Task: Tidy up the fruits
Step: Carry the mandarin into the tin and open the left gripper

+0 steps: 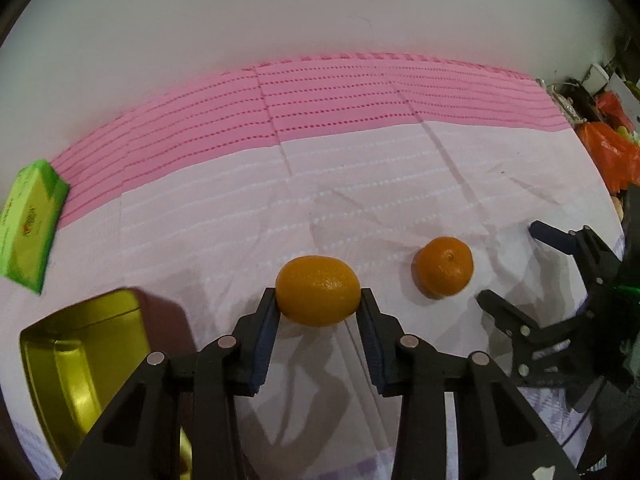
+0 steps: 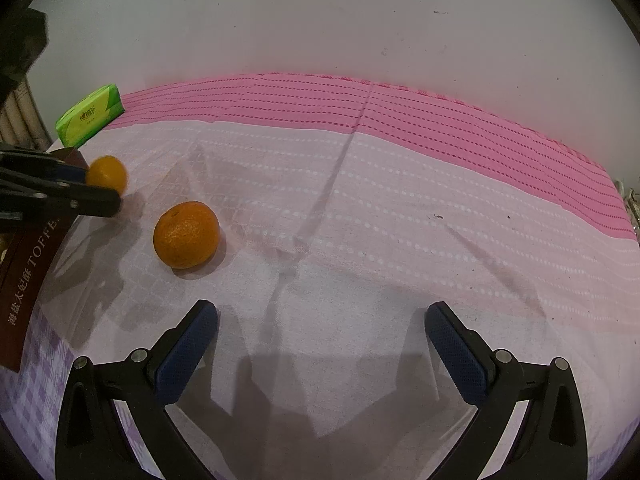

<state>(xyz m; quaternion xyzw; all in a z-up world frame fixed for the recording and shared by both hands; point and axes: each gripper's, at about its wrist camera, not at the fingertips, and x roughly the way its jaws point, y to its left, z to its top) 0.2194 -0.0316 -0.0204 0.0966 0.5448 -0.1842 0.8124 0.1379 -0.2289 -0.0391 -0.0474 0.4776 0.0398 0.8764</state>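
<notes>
Left wrist view shows the left gripper [image 1: 319,294] clamped on an orange [image 1: 318,290], both pads pressing its sides above the pink-and-white cloth [image 1: 360,184]. Right of this orange a second orange [image 1: 443,267] lies on the cloth, apart from it. A golden tin [image 1: 80,360] stands left of the held orange (a green packet [image 1: 30,224] beyond). The right gripper [image 2: 320,336] is wide apart, holding nothing, near the second orange.

A plain off-white wall [image 2: 320,20], faintly scuffed, rises behind a table draped in a pale pink woven cloth [image 2: 400,240] with a deeper pink striped band [image 1: 360,92] along its far edge. Soft shadows cross the creased fabric.
</notes>
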